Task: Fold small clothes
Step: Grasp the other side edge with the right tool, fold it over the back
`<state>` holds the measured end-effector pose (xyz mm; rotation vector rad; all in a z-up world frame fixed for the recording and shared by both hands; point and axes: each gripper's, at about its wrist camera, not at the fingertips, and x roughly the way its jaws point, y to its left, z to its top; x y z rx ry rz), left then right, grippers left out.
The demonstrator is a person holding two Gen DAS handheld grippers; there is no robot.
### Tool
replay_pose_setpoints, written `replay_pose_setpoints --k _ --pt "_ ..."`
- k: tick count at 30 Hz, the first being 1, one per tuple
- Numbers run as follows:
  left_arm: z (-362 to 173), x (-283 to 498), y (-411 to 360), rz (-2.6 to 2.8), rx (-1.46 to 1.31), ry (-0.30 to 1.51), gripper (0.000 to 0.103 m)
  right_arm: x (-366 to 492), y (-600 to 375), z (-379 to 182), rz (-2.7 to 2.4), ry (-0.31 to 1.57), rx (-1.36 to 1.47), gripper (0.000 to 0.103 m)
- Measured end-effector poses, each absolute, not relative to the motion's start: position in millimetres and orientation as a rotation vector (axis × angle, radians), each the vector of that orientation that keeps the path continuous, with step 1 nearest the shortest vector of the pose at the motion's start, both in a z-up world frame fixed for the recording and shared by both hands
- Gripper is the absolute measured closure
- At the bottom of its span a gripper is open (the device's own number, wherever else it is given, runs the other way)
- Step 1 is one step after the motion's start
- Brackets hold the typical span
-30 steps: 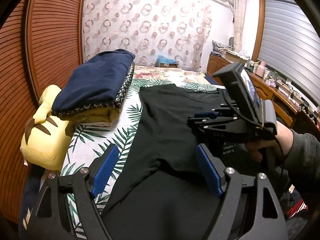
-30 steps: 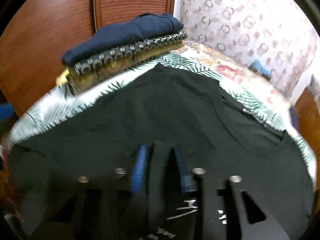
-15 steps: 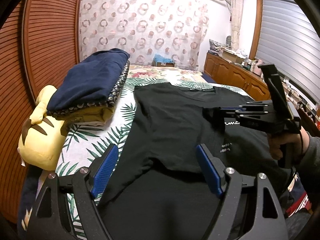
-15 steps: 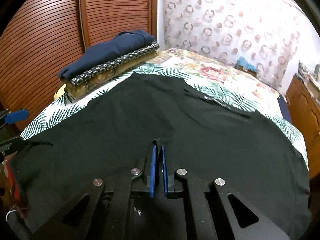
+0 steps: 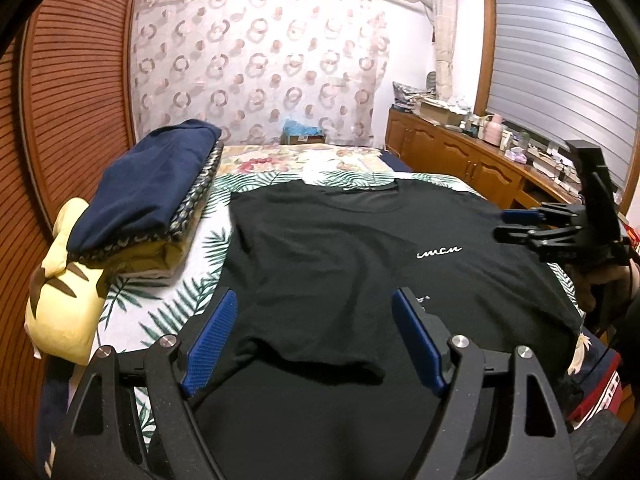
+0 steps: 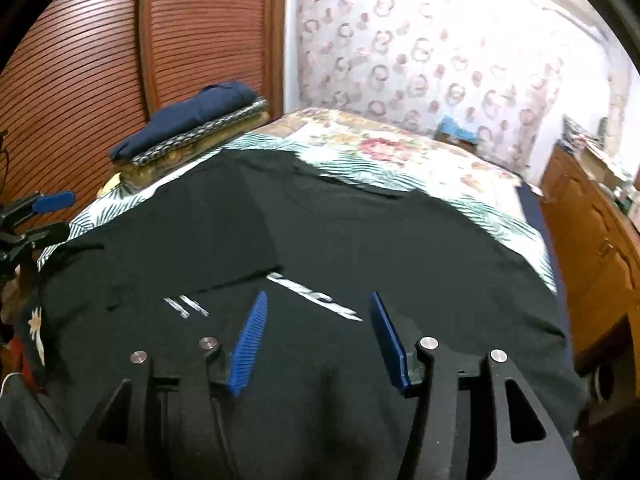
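Observation:
A black T-shirt [image 5: 340, 256] with small white lettering lies spread flat, front up, on the leaf-print bed [image 5: 168, 300]. It fills the right wrist view [image 6: 360, 240]. My left gripper [image 5: 316, 312] is open and empty above the shirt's near hem. My right gripper [image 6: 318, 308] is open and empty over the lettering near the shirt's right side. It also shows in the left wrist view [image 5: 516, 224], held by a hand at the right.
A stack of folded clothes [image 5: 148, 196], navy on top, sits at the bed's left on a yellow plush toy [image 5: 64, 300]. A slatted wooden wall [image 5: 72, 92] runs along the left. A cluttered wooden cabinet [image 5: 480, 160] stands on the right.
My right gripper was shut on the shirt, drew it out to the right, then opened and let go. The white lettering has come into view. The left gripper stayed open.

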<state>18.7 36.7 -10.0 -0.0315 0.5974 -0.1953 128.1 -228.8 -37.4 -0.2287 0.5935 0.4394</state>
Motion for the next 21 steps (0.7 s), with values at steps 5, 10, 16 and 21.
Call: replay_pose_setpoints --k 5,10,16,21 --pt "-7 23 25 -0.218 -0.014 0.588 0.023 115 -253 -37 0.357 0.588 -0.201 0.047" --pt "-8 27 13 -0.240 -0.002 0.596 0.023 109 -276 -43 0.276 0.598 -0.168 0.047" --pt "-13 34 2 -0.259 0.001 0.617 0.023 118 -289 -60 0.179 0.643 -0.130 0.047" --pt "-18 36 -5 -0.272 0.006 0.633 0.023 127 -299 -72 0.129 0.691 -0.079 0.047"
